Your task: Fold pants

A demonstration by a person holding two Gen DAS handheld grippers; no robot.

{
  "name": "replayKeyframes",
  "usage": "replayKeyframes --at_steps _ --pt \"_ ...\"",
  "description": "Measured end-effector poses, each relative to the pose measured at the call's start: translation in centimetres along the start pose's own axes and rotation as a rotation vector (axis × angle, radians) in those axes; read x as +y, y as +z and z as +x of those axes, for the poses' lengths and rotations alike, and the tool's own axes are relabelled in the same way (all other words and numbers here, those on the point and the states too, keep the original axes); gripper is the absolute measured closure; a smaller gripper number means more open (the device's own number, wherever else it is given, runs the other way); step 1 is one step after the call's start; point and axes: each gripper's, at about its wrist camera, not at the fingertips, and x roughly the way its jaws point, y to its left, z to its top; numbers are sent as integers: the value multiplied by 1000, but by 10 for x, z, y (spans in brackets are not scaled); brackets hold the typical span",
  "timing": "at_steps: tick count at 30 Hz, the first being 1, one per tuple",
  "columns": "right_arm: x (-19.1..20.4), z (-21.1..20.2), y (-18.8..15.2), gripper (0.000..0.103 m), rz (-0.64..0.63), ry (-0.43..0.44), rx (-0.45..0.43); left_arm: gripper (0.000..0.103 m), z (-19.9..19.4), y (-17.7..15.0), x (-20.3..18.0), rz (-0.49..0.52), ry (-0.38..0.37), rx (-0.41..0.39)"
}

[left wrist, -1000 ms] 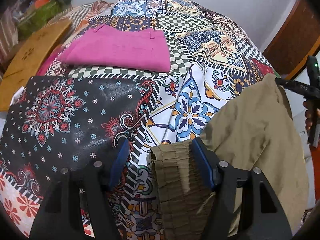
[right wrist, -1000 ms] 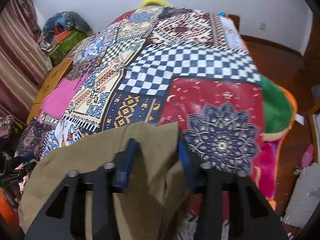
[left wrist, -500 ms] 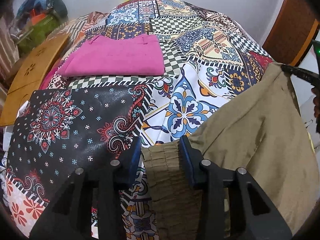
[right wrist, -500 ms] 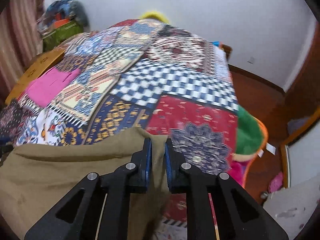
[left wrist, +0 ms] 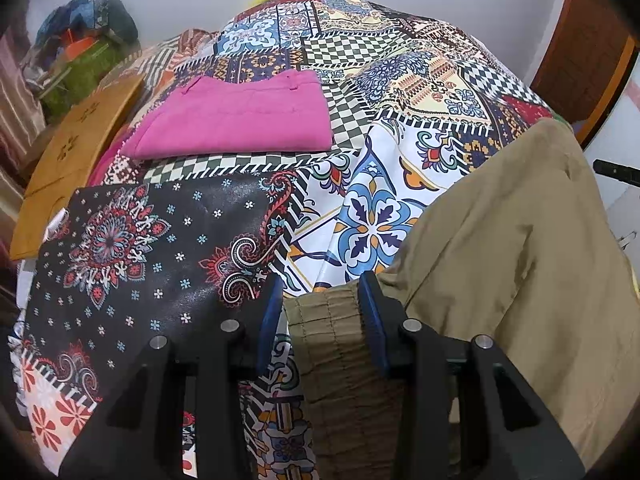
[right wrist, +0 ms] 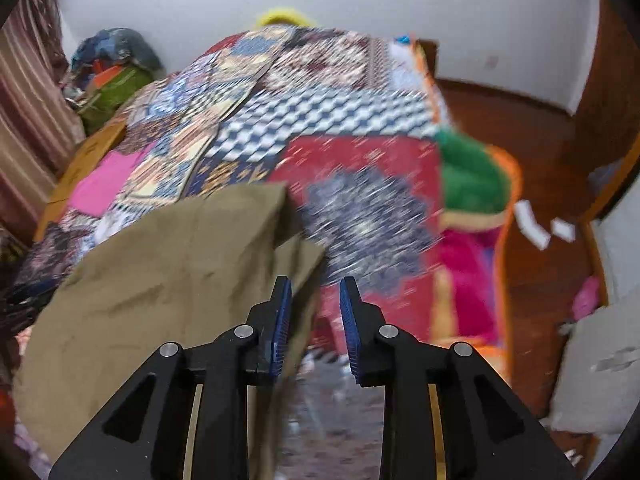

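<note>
Olive-khaki pants (left wrist: 500, 264) lie over the near edge of the patchwork bed cover (left wrist: 380, 92). My left gripper (left wrist: 320, 304) has its jaws a hand's width apart around the gathered waistband (left wrist: 332, 320), which touches only the right pad. In the right wrist view the pants (right wrist: 168, 264) lie to the left. My right gripper (right wrist: 314, 308) is open, and a fold of the pants hangs beside its left finger. The view is motion-blurred.
Folded pink pants (left wrist: 236, 116) lie further back on the bed. A wooden board (left wrist: 72, 152) and a pile of bags (left wrist: 84, 52) stand at the left. A green cushion (right wrist: 468, 176) and wooden floor (right wrist: 532, 240) are at the right.
My right gripper was shut on the pants' edge half a second ago and has now opened and let it go. My left gripper's jaws narrowed from a second ago.
</note>
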Motion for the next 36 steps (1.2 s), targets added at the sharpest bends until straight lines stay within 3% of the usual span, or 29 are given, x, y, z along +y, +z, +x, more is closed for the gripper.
replayKeyframes --at_steps 8,12,17,22,24,25,29,32,34,36 --pt "3 19 -8 77 66 95 27 63 3 0 -4 24 31 -2" --pt "5 24 -13 81 37 80 33 63 5 -1 -2 6 25 -4" --pt "23 27 -17 88 -77 -45 9 63 5 -2 -6 29 50 -7" --pt "22 41 -16 93 -126 -129 65 58 7 -2 -7 39 67 -9" --pt "16 47 -18 96 -160 -246 99 53 8 -2 -4 28 72 -13" --pt "13 47 -19 96 -163 -265 105 51 8 -2 -3 21 73 -13" --pt "1 12 -23 96 -77 -172 84 51 -7 -2 8 -14 85 -14" --pt "11 -22 -21 95 -108 -178 23 52 -24 -4 20 -59 78 -25" --pt "23 -40 -18 92 -121 -150 -1 51 -34 -9 27 -89 61 -21" --pt "36 -51 -17 80 -129 -111 -26 51 -45 -16 29 -96 58 -23"
